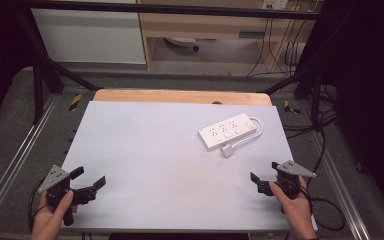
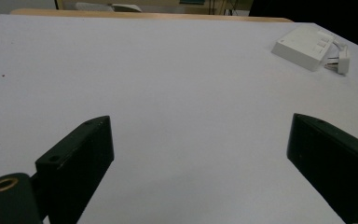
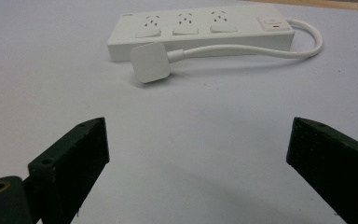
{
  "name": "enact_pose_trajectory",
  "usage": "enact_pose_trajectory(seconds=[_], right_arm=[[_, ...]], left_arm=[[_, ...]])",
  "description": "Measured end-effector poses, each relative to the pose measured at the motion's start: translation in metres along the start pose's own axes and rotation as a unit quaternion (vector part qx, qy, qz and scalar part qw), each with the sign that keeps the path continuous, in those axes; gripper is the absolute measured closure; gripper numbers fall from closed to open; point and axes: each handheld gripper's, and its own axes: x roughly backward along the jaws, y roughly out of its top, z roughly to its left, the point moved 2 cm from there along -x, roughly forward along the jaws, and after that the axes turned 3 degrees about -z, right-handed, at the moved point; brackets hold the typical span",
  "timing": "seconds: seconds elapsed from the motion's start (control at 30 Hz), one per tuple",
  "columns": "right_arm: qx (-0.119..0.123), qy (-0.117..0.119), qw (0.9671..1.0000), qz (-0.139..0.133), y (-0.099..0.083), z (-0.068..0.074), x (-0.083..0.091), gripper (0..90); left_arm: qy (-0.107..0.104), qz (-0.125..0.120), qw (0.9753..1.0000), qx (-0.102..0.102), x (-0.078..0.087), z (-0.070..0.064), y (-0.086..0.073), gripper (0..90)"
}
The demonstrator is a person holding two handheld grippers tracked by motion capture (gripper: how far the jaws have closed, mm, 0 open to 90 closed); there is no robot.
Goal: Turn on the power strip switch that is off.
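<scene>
A white power strip with three sockets lies on the white tabletop, right of centre toward the far side. Its short cable loops round to a white plug lying flat just in front of it. My left gripper is held at the near left corner, open and empty. At the near right edge my right gripper is also open and empty. The right gripper view has the strip and plug straight ahead of the spread gripper. In the left gripper view the strip lies far off at upper right.
A wooden edge borders the far side of the white top. Black frame bars rise at the far corners. Cables trail on the floor to the right. A wooden shelf unit stands behind.
</scene>
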Motion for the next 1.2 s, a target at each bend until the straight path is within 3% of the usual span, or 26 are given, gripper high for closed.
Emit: enact_pose_trajectory(seconds=[0.3, 0.7, 1.2], right_arm=[[-0.005, 0.002, 1.0, -0.005, 0.002, 0.0, 0.002, 6.1], [-0.01, 0.002, 0.9999, -0.009, 0.008, 0.002, 0.007, 4.9], [-0.016, 0.013, 0.9992, -0.033, 0.031, 0.008, 0.014, 4.5]], left_arm=[[-0.006, 0.005, 0.9999, -0.01, -0.002, -0.003, 0.0, 7.0], [-0.007, 0.008, 0.9999, -0.009, -0.003, -0.003, -0.001, 6.8], [-0.005, 0.014, 0.9999, -0.007, -0.004, -0.003, -0.003, 6.4]])
